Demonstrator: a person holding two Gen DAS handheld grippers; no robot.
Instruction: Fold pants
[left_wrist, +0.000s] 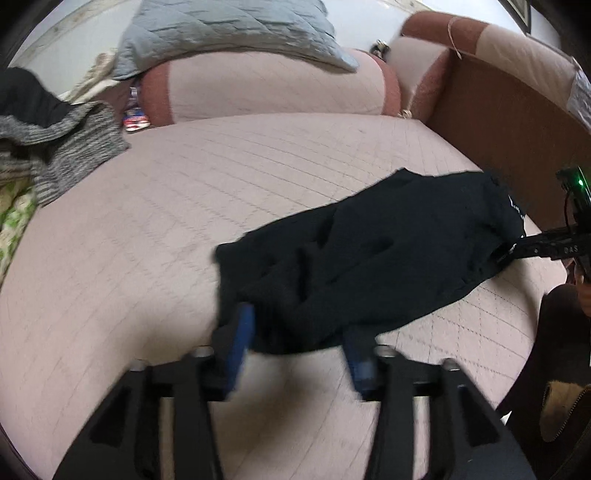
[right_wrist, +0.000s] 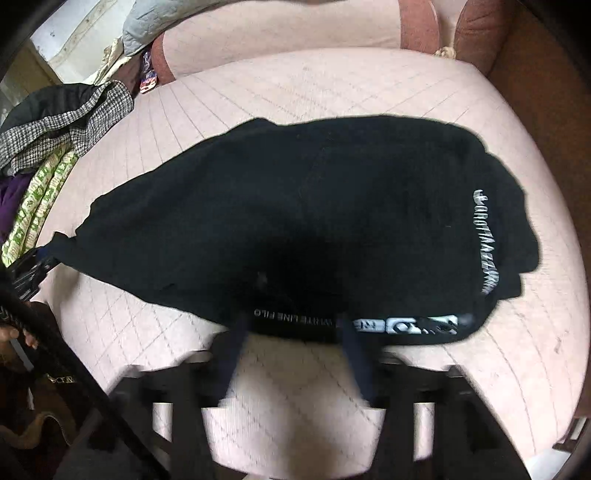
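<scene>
The black pants (left_wrist: 369, 258) lie bunched on the pink quilted sofa seat (left_wrist: 184, 206). In the right wrist view the pants (right_wrist: 295, 206) show white lettering on the waistband at the near edge and down the right side. My left gripper (left_wrist: 299, 332) is open, its blue-padded fingers at the near left edge of the cloth. My right gripper (right_wrist: 291, 332) is open, its fingers at the waistband edge. The right gripper also shows in the left wrist view (left_wrist: 513, 251), at the pants' far right end. The left gripper shows in the right wrist view (right_wrist: 46, 254) at the left end.
A pile of clothes with a grey knit (left_wrist: 74, 147) lies at the seat's left. A pink backrest cushion (left_wrist: 273, 88) and a grey quilted pillow (left_wrist: 229, 33) stand behind. A brown wooden panel (left_wrist: 498, 133) bounds the right side.
</scene>
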